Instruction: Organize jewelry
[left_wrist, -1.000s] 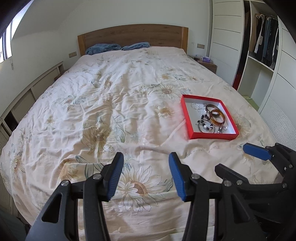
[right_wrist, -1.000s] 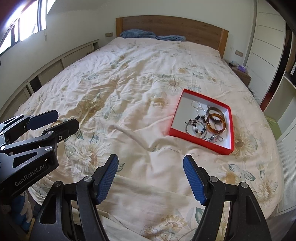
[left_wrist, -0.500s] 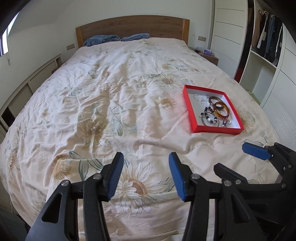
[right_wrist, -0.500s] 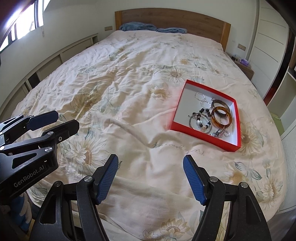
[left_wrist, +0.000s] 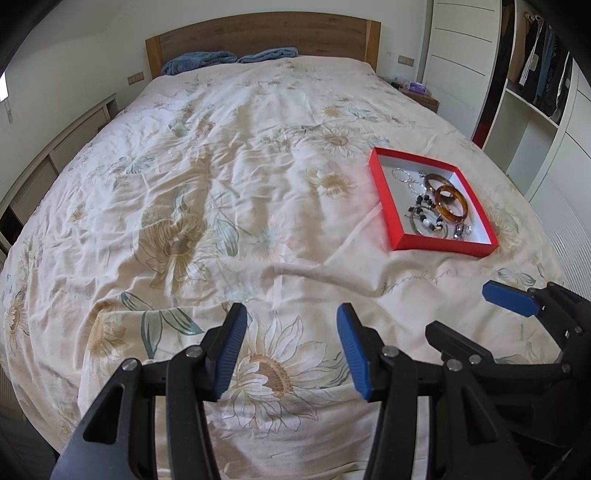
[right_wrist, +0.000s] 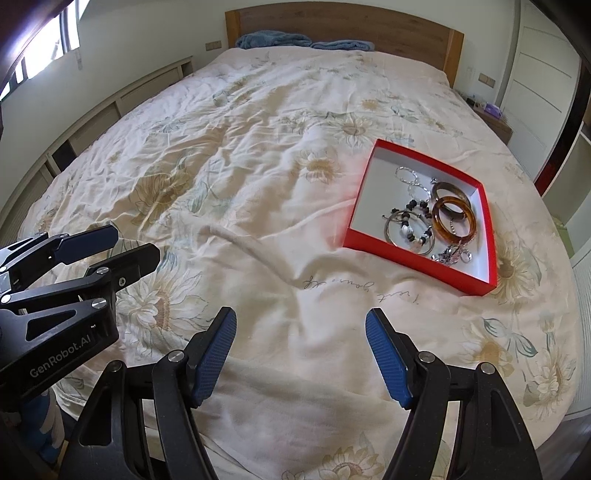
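Note:
A shallow red box (left_wrist: 383, 195) (right_wrist: 355, 206) with a white inside lies on the right half of the bed. It holds amber bangles (left_wrist: 451, 200) (right_wrist: 453, 220), a beaded bracelet (left_wrist: 425, 216) (right_wrist: 408, 228), silver chains (right_wrist: 410, 177) and small rings (right_wrist: 453, 254). My left gripper (left_wrist: 291, 347) hangs open over a sunflower print near the foot of the bed, well short of the box and to its left. My right gripper (right_wrist: 301, 356) is open too, empty, below and left of the box. Each gripper shows at the edge of the other's view.
The bed is covered by a wrinkled cream floral duvet (left_wrist: 221, 192), with a raised fold (right_wrist: 251, 251) between grippers and box. Blue pillows (left_wrist: 199, 61) lie by the wooden headboard (left_wrist: 266, 33). A wardrobe (left_wrist: 535, 74) stands to the right, low shelving (right_wrist: 110, 107) to the left.
Both grippers have sunk toward the bed and tipped further down, so the red box and bedspread appear closer and larger. Both pairs of jaws stand as wide as before.

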